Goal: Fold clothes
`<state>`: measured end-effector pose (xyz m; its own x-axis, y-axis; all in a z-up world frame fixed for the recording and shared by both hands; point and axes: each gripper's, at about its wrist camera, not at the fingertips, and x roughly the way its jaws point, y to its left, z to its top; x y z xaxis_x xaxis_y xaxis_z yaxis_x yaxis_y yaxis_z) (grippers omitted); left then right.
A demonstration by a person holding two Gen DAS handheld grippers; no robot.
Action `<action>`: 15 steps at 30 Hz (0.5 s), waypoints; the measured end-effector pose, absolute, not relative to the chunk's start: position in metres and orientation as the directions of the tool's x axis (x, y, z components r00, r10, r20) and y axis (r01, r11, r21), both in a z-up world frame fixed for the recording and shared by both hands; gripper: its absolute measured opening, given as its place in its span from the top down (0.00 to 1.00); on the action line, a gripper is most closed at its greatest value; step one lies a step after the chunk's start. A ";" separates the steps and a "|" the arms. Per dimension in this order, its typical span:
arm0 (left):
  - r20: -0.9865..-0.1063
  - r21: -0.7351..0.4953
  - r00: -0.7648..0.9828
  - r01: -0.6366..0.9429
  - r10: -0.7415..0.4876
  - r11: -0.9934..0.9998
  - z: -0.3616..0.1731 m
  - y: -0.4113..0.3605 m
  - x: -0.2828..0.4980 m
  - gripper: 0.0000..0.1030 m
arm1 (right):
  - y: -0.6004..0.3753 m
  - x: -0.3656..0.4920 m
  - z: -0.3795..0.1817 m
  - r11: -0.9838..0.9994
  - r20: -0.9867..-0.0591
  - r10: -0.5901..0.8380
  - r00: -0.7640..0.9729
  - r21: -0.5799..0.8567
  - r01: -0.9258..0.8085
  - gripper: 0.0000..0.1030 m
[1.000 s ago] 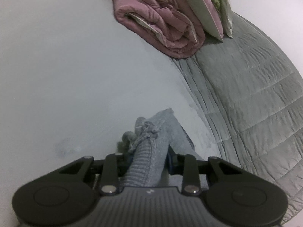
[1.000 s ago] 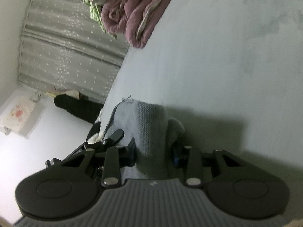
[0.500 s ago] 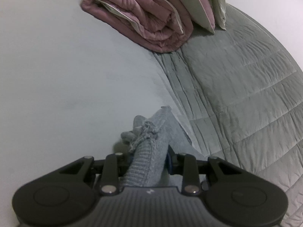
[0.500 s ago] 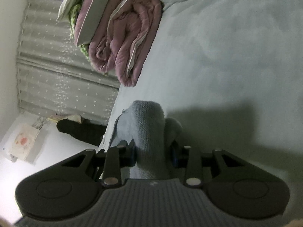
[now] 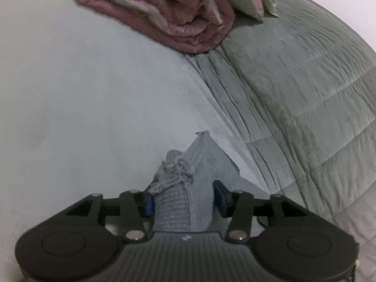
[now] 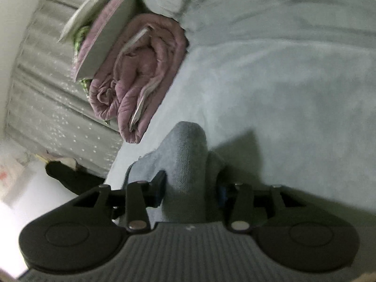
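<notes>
Left gripper (image 5: 183, 202) and right gripper (image 6: 190, 192) each pinch a bunched part of the grey knit garment (image 5: 188, 183), held above the pale bed surface (image 5: 94, 94), probably to carry or spread it. Pink quilt (image 5: 178, 16) lies at the bed's far edge.

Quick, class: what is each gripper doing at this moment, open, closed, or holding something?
Left gripper: closed on the grey knitted garment.
Right gripper: closed on the same grey knitted garment.
</notes>
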<state>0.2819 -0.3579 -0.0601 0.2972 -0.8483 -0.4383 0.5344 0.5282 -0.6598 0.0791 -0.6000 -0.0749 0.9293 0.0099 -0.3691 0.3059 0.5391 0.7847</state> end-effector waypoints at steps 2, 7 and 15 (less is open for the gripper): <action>-0.407 -0.621 0.342 0.577 -0.847 0.531 -0.053 -0.355 0.279 0.52 | -0.590 0.070 -0.066 0.598 -0.365 -0.068 0.928 0.730 0.331 0.48; -0.324 -0.514 0.434 0.665 -0.841 0.541 -0.036 -0.350 0.272 0.63 | -0.564 0.056 -0.042 0.740 -0.292 -0.282 0.914 0.540 0.401 0.48; -0.374 -0.422 0.403 0.728 -0.835 0.540 -0.051 -0.383 0.268 0.84 | -0.529 0.086 -0.046 0.882 -0.321 -0.352 0.879 0.200 0.427 0.65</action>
